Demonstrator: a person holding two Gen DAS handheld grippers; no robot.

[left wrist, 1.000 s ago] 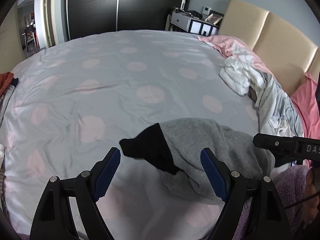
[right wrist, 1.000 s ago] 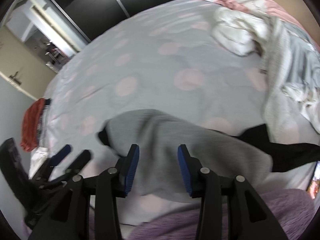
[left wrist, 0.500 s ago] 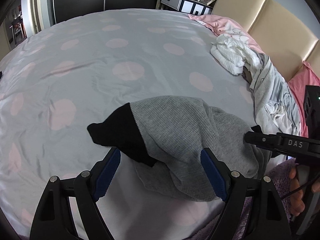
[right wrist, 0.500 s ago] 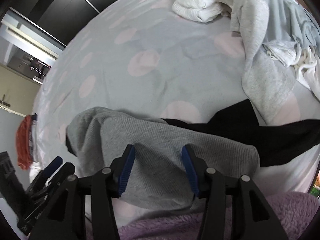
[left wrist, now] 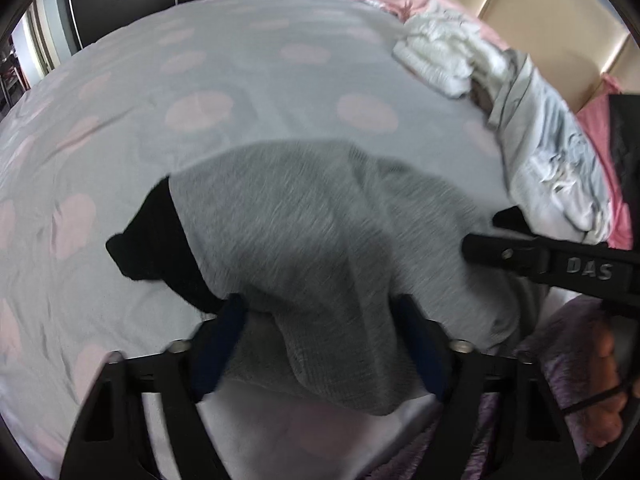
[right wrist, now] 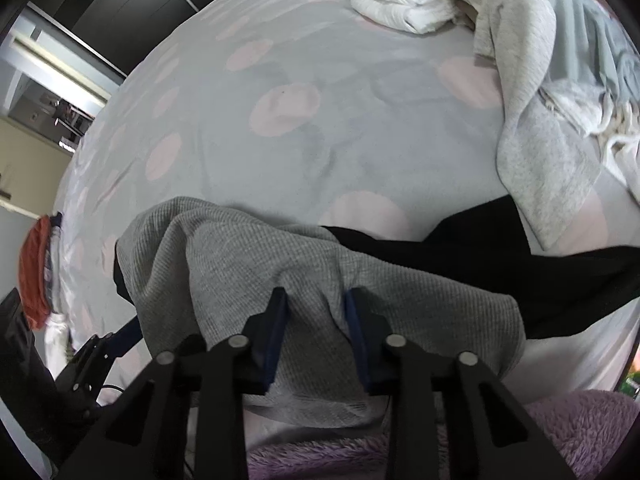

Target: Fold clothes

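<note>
Grey garment (left wrist: 320, 240) lay bunched on bed (left wrist: 240, 80) near your edge, long axis left-right. Your left gripper (left wrist: 324, 344) stood spread wide over its near hem, clamping nothing. Your right gripper (right wrist: 316, 320), narrower, straddled fabric ridge; grip not confirmed.

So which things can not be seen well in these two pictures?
- Left view: the grey garment is motion-blurred, and it covers the tips of the left tool, so any grip is unclear.
- Right view: the black sleeve runs off the right edge.
- Right view: the orange pile is too small to identify.
</note>
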